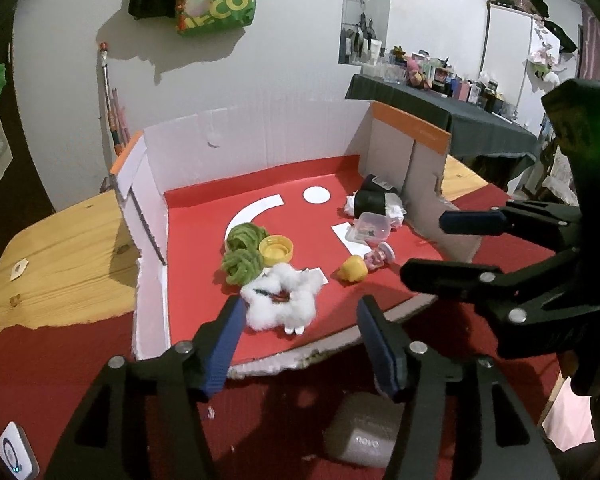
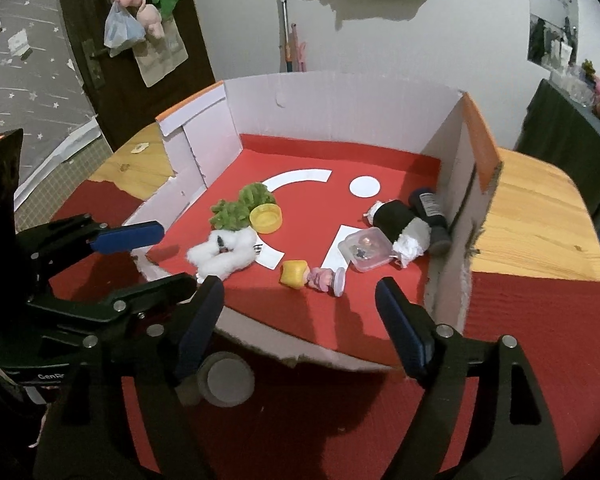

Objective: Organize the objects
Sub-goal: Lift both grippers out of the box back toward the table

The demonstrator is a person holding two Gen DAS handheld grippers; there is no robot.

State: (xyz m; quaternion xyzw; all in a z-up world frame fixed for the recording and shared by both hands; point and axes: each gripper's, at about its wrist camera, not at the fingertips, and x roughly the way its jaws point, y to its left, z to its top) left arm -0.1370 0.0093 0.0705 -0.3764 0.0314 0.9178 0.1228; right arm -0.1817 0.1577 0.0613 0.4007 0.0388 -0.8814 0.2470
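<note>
**Inspector:** Start nearest. What lies before the box?

**Assistant:** In the left wrist view, a grey box-like item (image 1: pixel 364 436) sits on the red cloth (image 1: pixel 60 360) just below the left gripper (image 1: pixel 298 344). In the right wrist view, a grey round-capped object (image 2: pixel 226 378) lies beneath the right gripper (image 2: pixel 300 324). A white device (image 1: pixel 14 454) shows at the lower left corner of the left view. The torn front lip of the cardboard box (image 2: pixel 340 92) lies between both grippers and the contents; nothing else blocks them.

**Inspector:** Contents of the box?

**Assistant:** All on its red floor. Nearest the front, a white fluffy scrunchie (image 2: pixel 224 254); behind it, touching, a green scrunchie (image 2: pixel 240 206) and a yellow cap (image 2: pixel 266 218). Toward the middle front, a small toy with a yellow end (image 2: pixel 312 276) lies on its side. Right of that, a clear lidded container (image 2: pixel 366 248), then a black-and-white roll (image 2: pixel 400 226) and a dark bottle (image 2: pixel 430 216) against the right wall.

**Inspector:** The grippers?

**Assistant:** Both stand with jaws parted, the right rather wider, and nothing between the pads. The left one's tips frame the white scrunchie in its own view, without pressing it. Each gripper appears at the other's side, also apart-jawed.

**Inspector:** Beyond the box?

**Assistant:** A wooden table (image 2: pixel 540 208), white wall, a green bag (image 1: pixel 220 0) hanging.
</note>
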